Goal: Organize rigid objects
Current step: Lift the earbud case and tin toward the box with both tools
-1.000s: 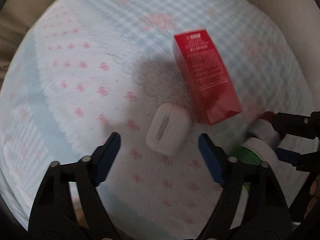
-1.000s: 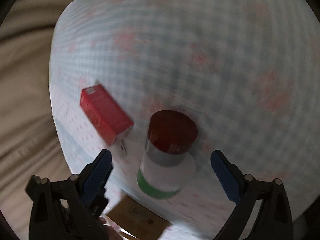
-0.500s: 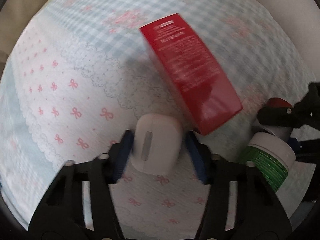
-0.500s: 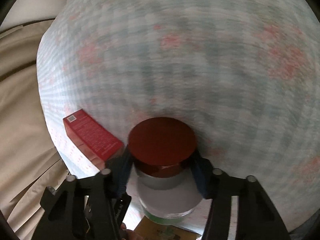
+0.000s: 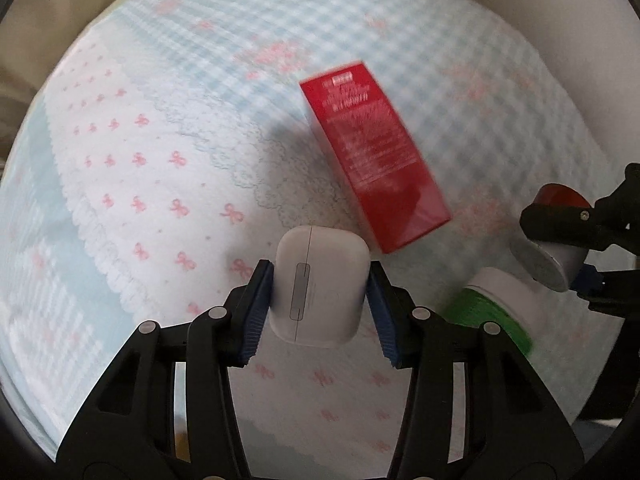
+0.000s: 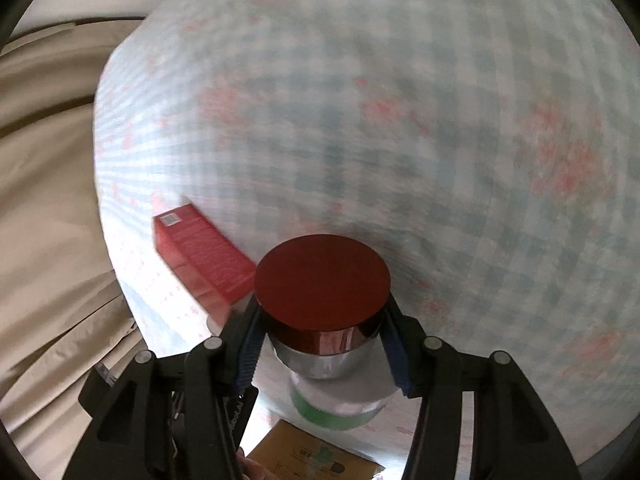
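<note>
A white earbud case point(image 5: 318, 284) is clamped by the left tongs point(image 5: 320, 300) just beside the red box point(image 5: 372, 152), while a red-lidded jar point(image 6: 322, 296) is clamped by the right tongs point(image 6: 322, 344) above the checked cloth point(image 6: 440, 140).

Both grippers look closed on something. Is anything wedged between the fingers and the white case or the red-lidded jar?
Nothing visible is. The left gripper has its fingers directly on the sides of the white case. The right gripper clamps the red-lidded jar directly. The red box lies apart from both.

One red box point(image 5: 376, 160), one white case point(image 5: 318, 292), one red-lidded jar point(image 6: 322, 292), one green-banded tub point(image 5: 500, 304)
</note>
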The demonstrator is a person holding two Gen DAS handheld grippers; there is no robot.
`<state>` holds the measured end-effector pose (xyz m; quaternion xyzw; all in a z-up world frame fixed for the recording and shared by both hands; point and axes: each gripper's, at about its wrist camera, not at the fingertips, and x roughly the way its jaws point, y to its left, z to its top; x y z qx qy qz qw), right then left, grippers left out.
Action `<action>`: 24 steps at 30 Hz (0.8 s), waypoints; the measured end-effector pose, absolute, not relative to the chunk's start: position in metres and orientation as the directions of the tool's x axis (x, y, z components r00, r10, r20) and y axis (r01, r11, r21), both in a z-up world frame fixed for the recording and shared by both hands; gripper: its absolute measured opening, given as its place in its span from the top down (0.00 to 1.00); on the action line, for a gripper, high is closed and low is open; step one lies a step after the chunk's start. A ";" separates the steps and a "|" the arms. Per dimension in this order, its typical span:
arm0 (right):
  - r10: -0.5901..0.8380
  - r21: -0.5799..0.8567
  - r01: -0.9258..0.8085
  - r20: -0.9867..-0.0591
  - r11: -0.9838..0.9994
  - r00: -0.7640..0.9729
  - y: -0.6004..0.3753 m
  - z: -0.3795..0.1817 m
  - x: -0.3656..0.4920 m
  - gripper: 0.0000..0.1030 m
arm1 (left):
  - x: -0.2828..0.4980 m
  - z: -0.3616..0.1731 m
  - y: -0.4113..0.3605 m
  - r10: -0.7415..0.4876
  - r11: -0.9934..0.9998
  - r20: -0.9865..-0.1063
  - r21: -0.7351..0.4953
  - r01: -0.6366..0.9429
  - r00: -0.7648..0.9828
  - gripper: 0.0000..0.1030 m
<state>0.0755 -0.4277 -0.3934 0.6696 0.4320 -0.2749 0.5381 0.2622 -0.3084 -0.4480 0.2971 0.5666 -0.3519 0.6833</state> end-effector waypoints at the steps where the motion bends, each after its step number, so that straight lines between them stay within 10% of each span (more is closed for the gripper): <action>1: 0.278 0.489 0.872 -0.834 -0.029 0.477 -0.428 -0.386 0.077 0.52 | 0.262 -0.438 -0.306 -0.155 0.589 -0.981 0.003 0.808 0.116 0.58; 24: 0.299 0.510 0.347 -0.808 0.787 0.508 -0.303 -0.153 0.128 0.52 | 0.205 -0.205 -0.087 -0.228 0.935 -0.871 -0.070 0.349 0.436 0.58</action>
